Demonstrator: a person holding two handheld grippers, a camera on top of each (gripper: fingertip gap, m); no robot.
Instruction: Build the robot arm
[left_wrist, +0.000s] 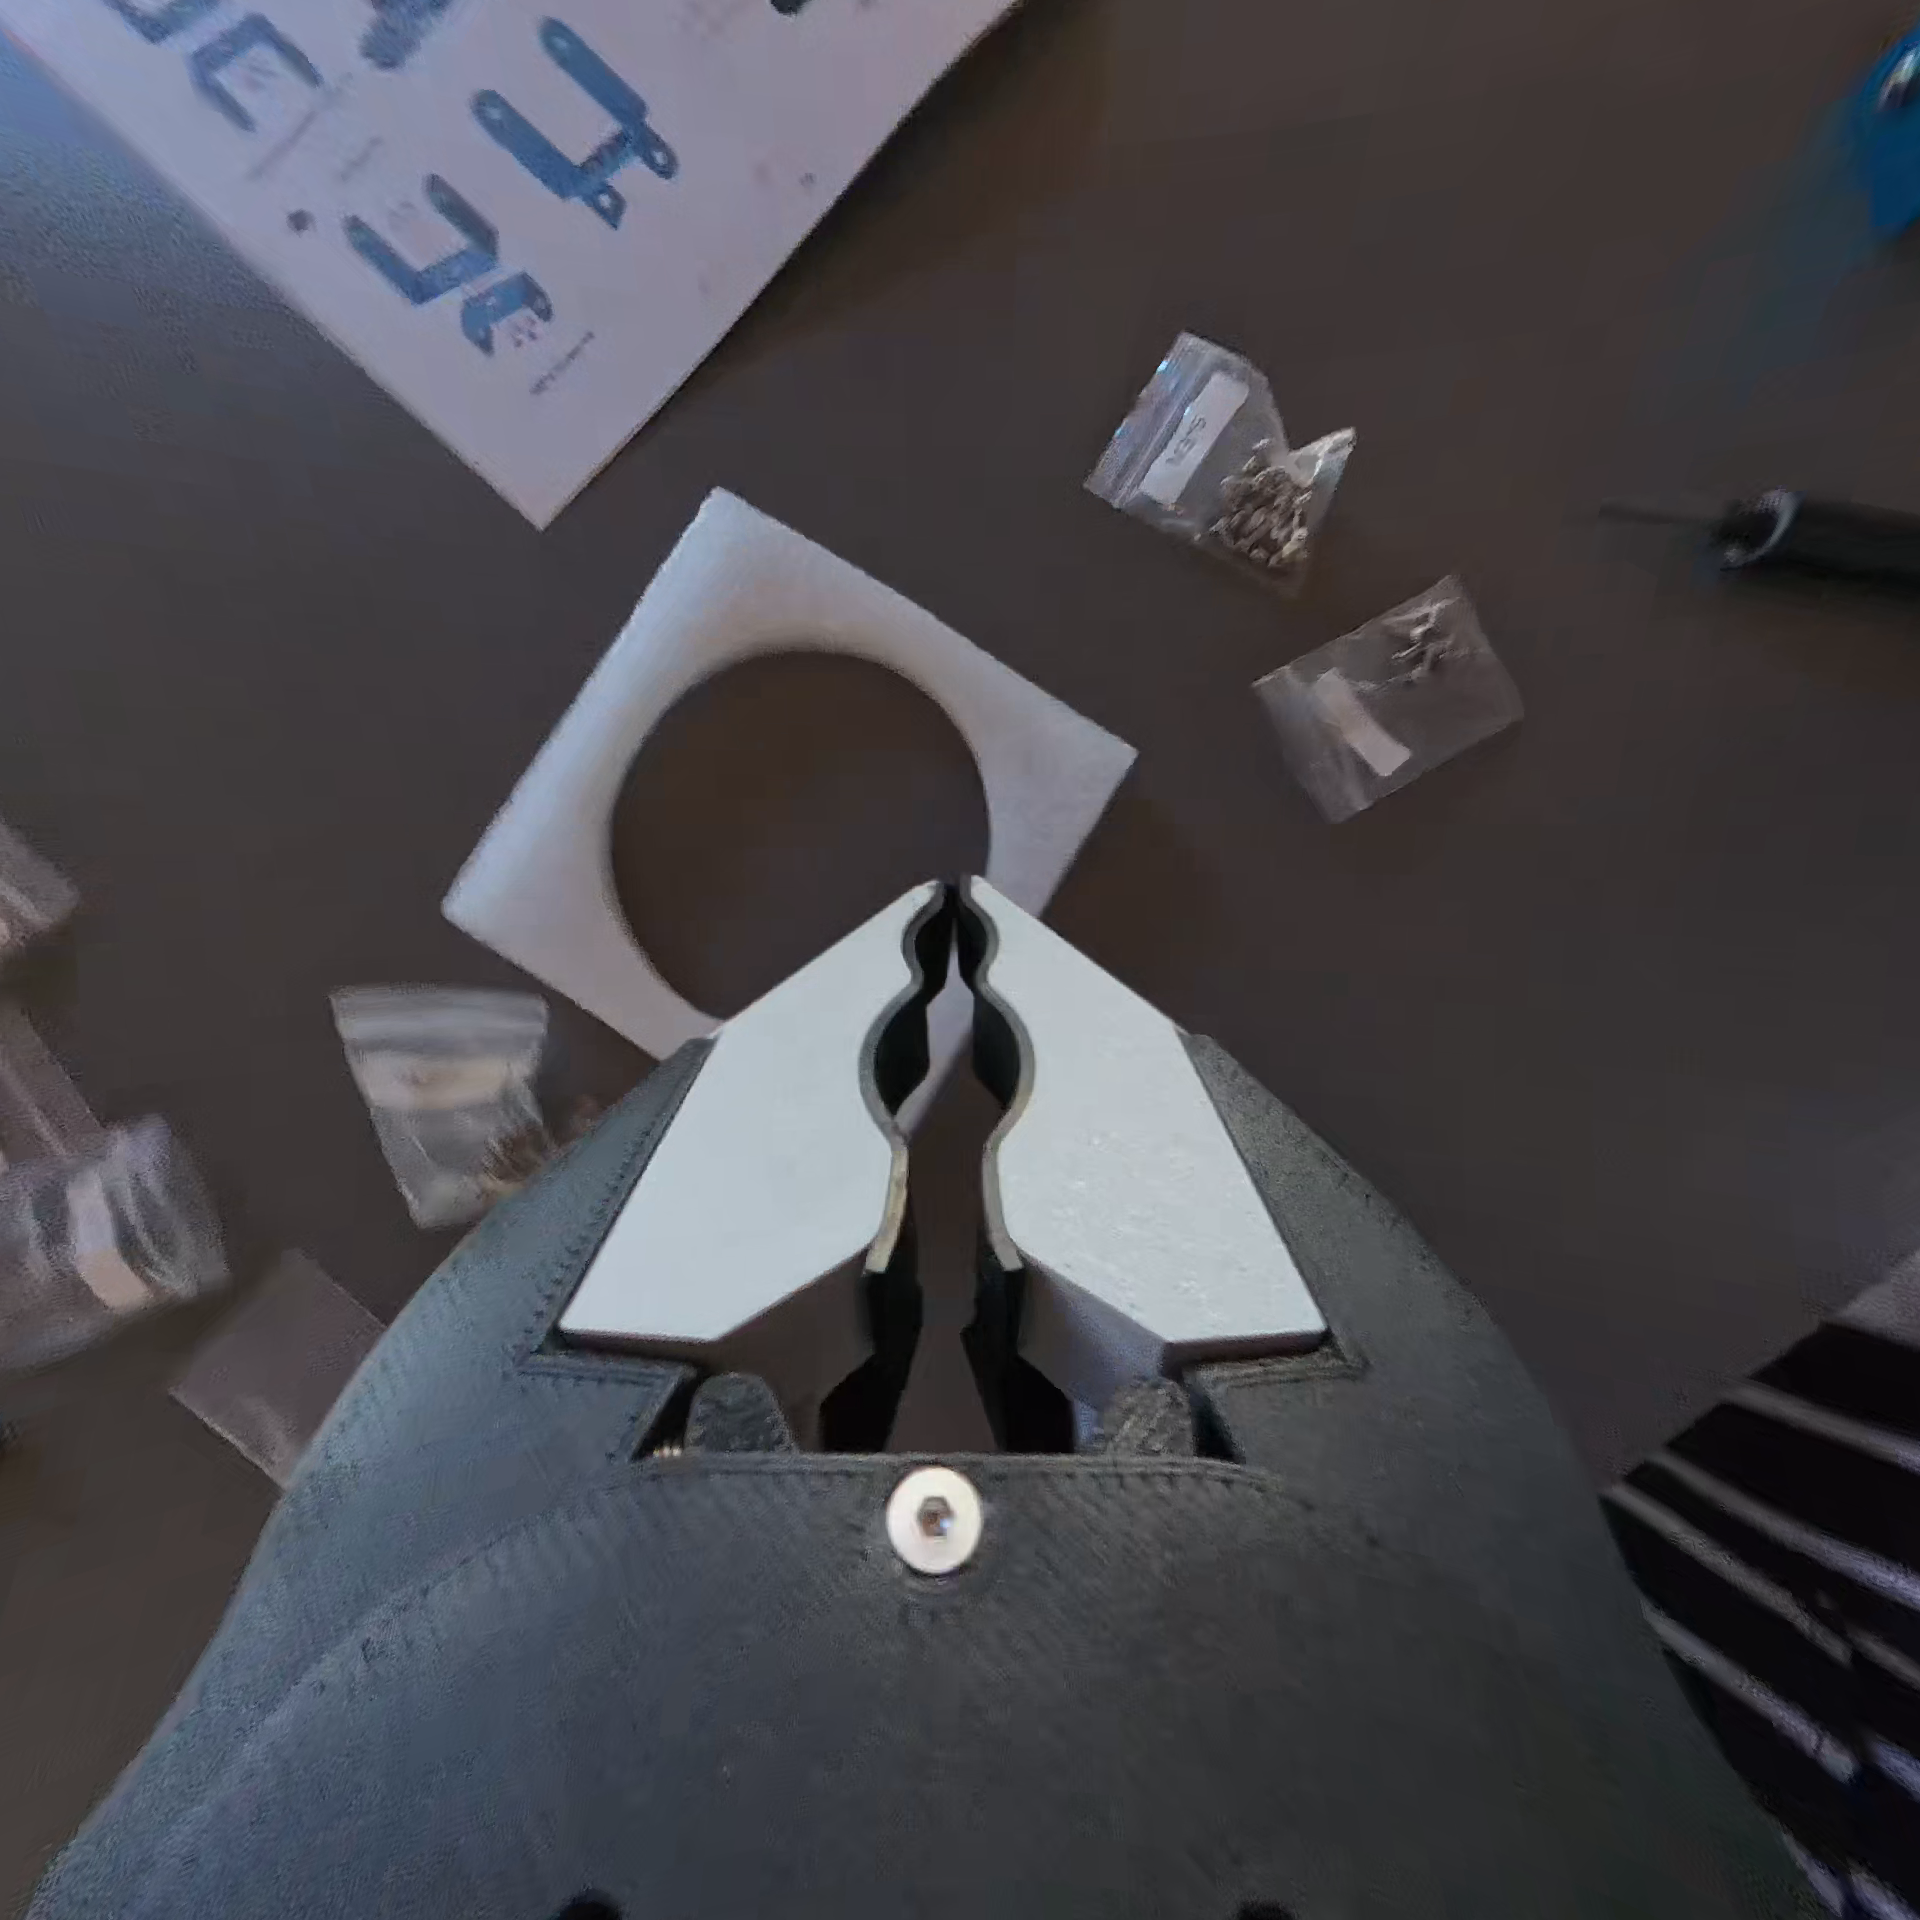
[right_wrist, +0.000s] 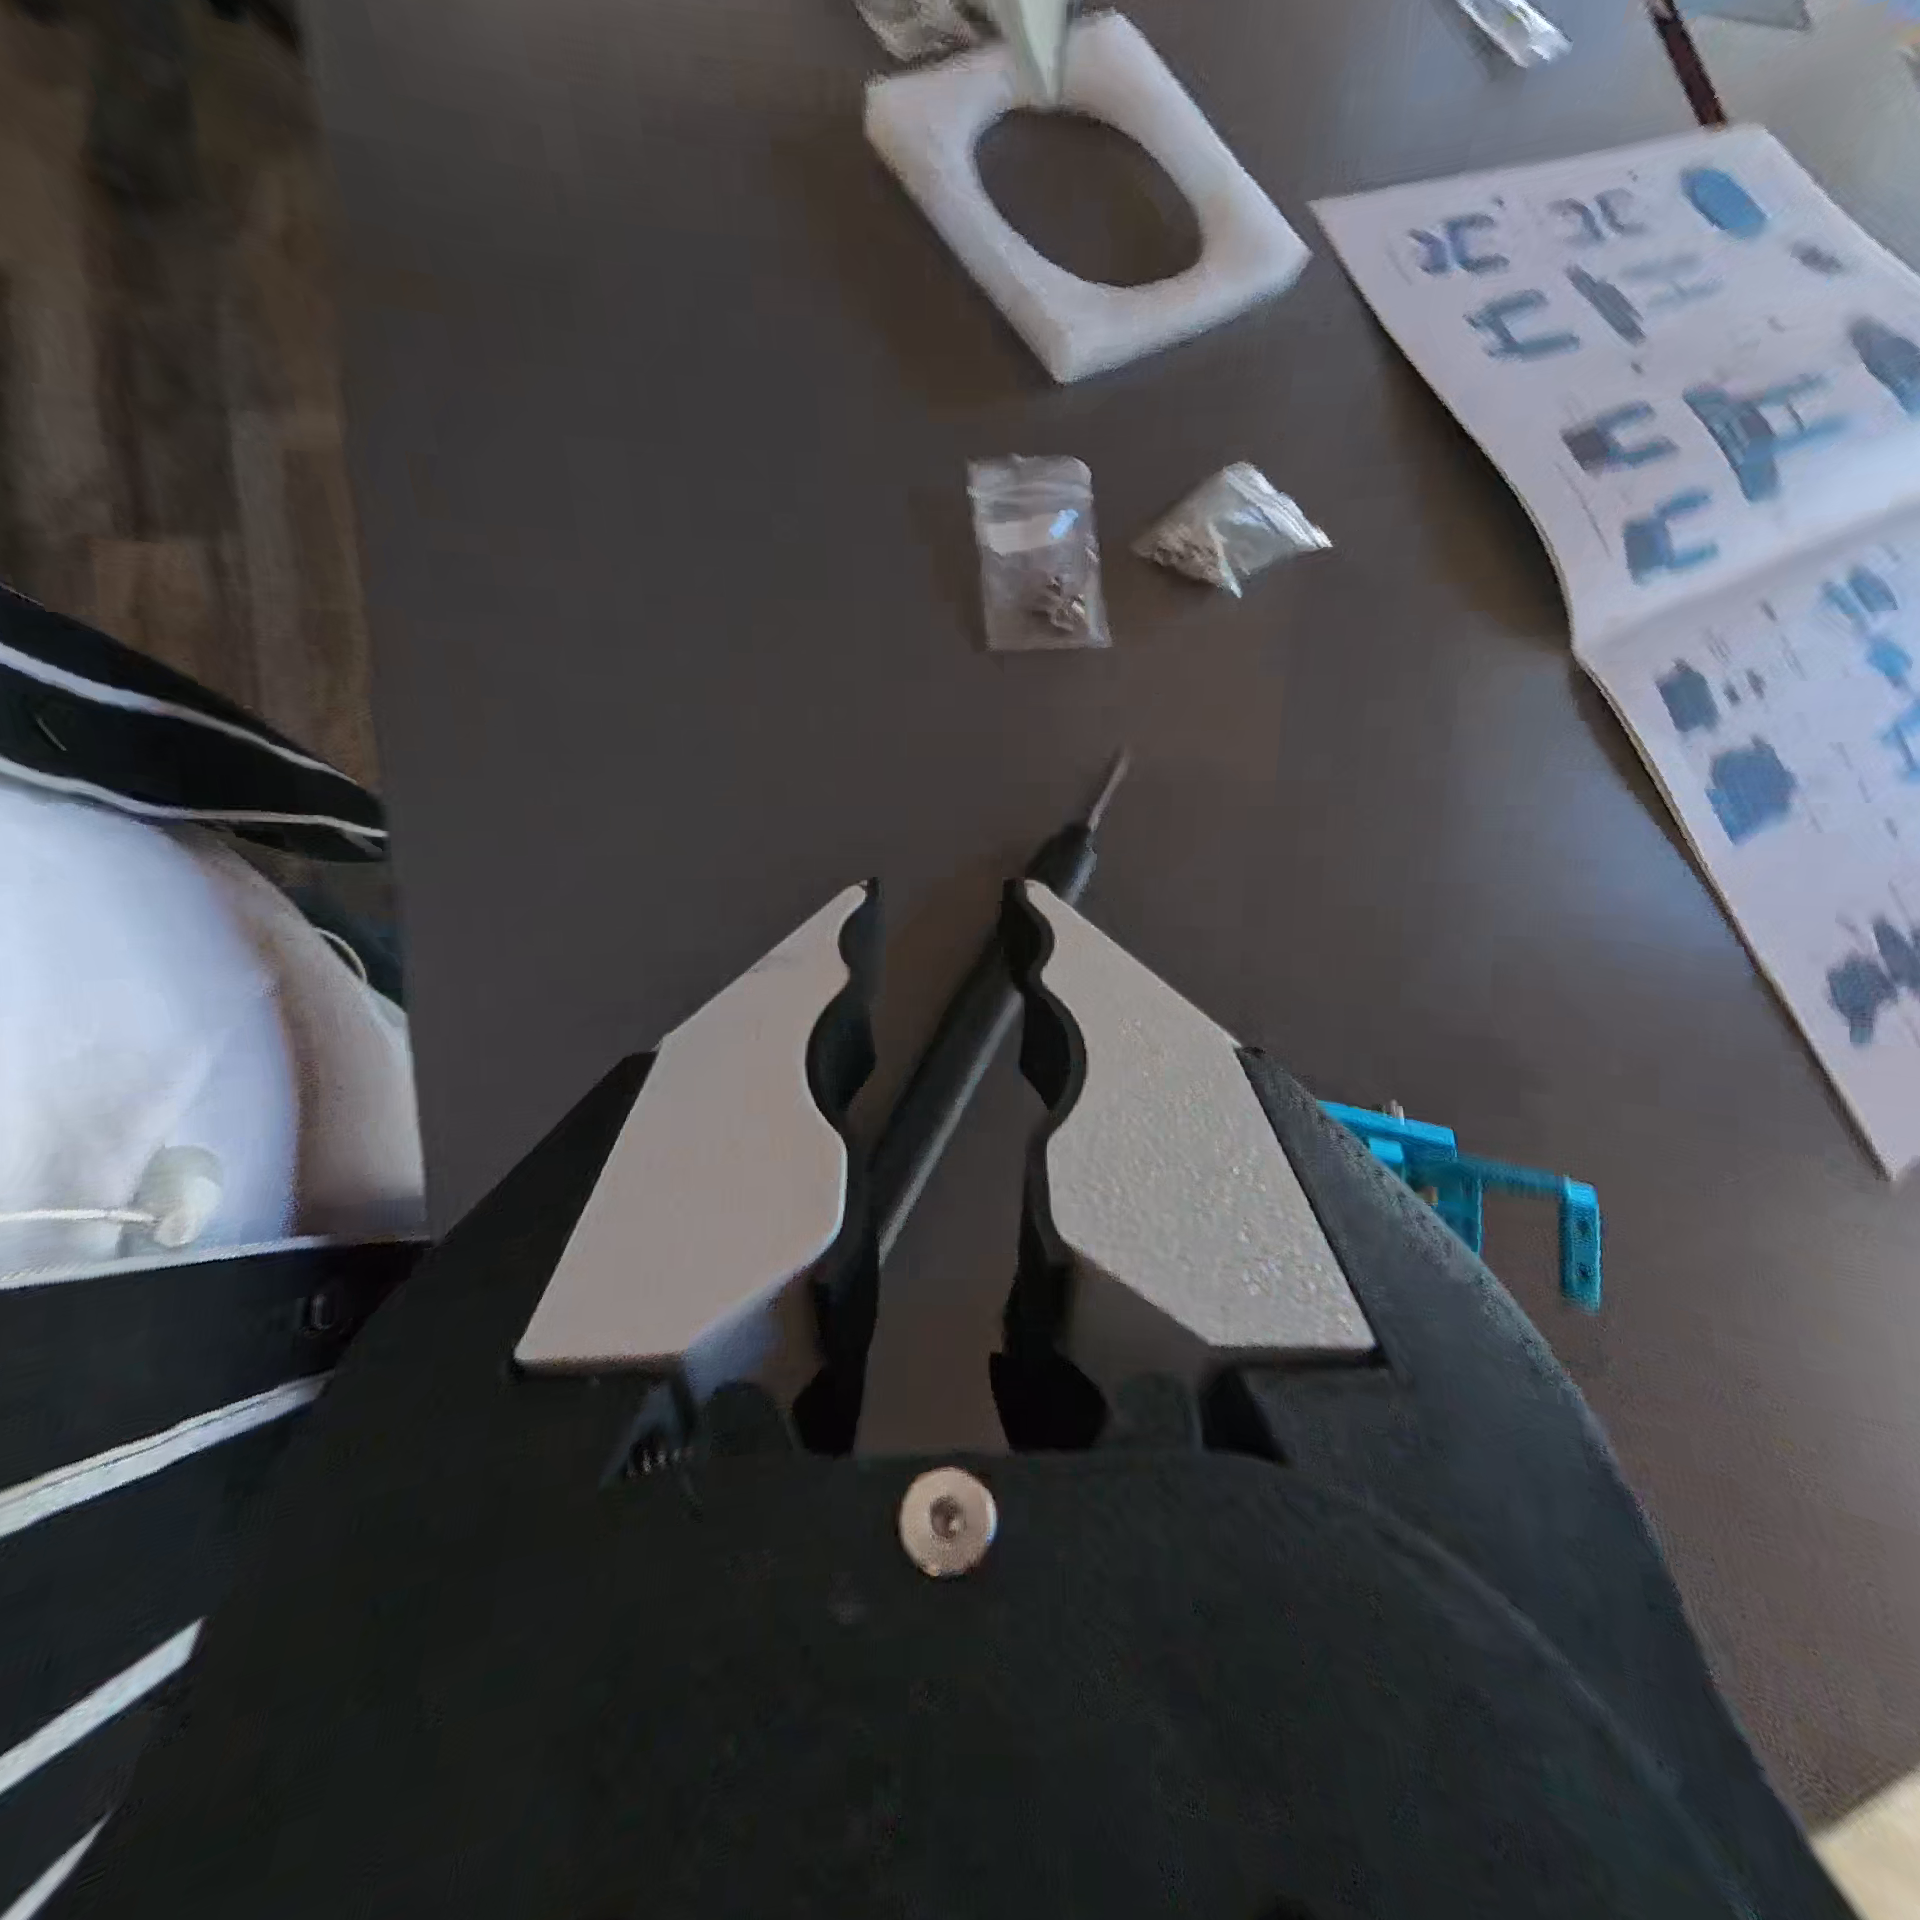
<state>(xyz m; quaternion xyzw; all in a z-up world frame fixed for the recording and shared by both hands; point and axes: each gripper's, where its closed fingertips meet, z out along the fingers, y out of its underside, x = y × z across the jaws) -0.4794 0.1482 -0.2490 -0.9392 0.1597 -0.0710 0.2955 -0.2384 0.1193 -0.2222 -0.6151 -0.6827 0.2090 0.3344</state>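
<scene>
My left gripper (left_wrist: 954, 896) is shut and empty, its tips over the near rim of a white foam square (left_wrist: 831, 613) with a round hole. Its tip also shows far off in the right wrist view (right_wrist: 1039, 47), above the foam square (right_wrist: 1081, 322). My right gripper (right_wrist: 940, 894) is open, low over the dark table (right_wrist: 644, 520). A thin black screwdriver (right_wrist: 966, 1029) lies slantwise between its fingers, shaft tip pointing away. In the left wrist view the screwdriver (left_wrist: 1808, 535) lies at the right edge.
Small clear bags of screws lie about (left_wrist: 1221, 457) (left_wrist: 1387, 696) (left_wrist: 436, 1101) (right_wrist: 1039, 551) (right_wrist: 1231, 540). A printed instruction sheet (left_wrist: 540, 208) (right_wrist: 1714, 520) lies beyond. A blue bracket part (right_wrist: 1475, 1184) sits right of my right gripper. A person's striped sleeve (right_wrist: 125, 1455) is at left. Across from one pair of fingers to the other is roughly 25 cm. To the foam square (right_wrist: 1081, 322): left tips about 5 cm, right tips about 25 cm. Seen from the left wrist view (left_wrist: 1050, 769) as well.
</scene>
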